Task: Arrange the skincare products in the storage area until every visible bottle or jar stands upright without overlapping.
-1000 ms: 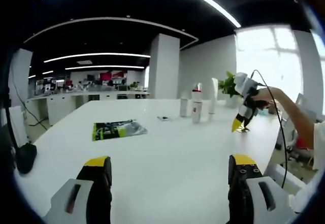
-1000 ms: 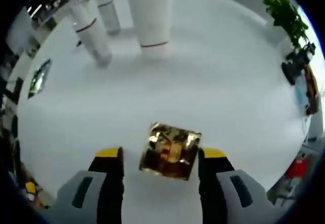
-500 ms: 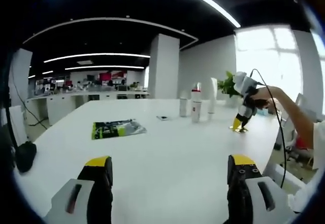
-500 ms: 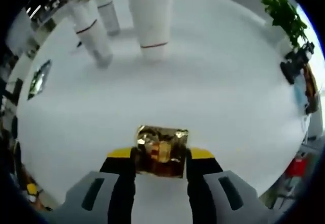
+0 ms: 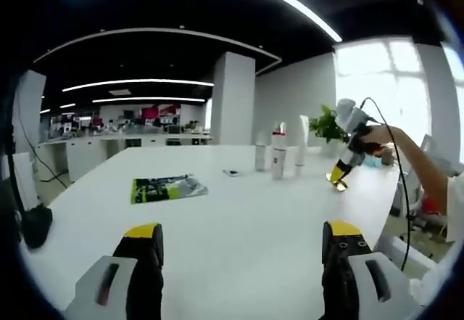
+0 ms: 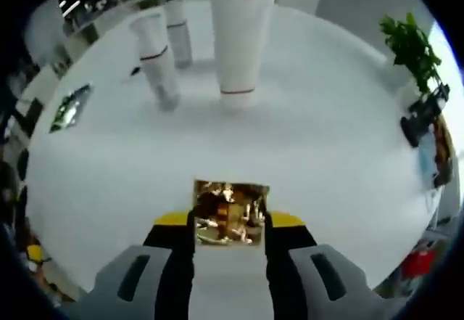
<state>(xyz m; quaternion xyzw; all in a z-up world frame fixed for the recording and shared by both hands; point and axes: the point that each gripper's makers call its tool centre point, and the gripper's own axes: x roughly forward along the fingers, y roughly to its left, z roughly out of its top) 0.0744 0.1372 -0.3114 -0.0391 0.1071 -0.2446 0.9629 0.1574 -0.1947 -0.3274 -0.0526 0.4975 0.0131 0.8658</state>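
A shiny gold jar (image 6: 230, 212) sits between the jaws of my right gripper (image 6: 230, 224), which is shut on it just over the white table (image 6: 326, 160). Beyond it stand a tall white tube (image 6: 241, 37), a white bottle with a red band (image 6: 157, 59) and a grey bottle (image 6: 179, 33), all upright. In the left gripper view the same three containers (image 5: 278, 159) stand in a group far across the table, with my right gripper (image 5: 338, 180) and its gold jar just to their right. My left gripper (image 5: 241, 234) hangs open over the near table, nothing in it.
A green and black packet (image 5: 167, 187) lies flat on the table at the left, with a small dark item (image 5: 230, 173) beyond it. A potted plant (image 6: 413, 44) and a black device (image 6: 420, 113) stand near the far right edge. A person's arm (image 5: 417, 160) reaches in from the right.
My right gripper's jaws have closed on the gold jar. The right gripper view has since tipped up, so the bottles sit lower in the picture. The left gripper has stayed open and almost still.
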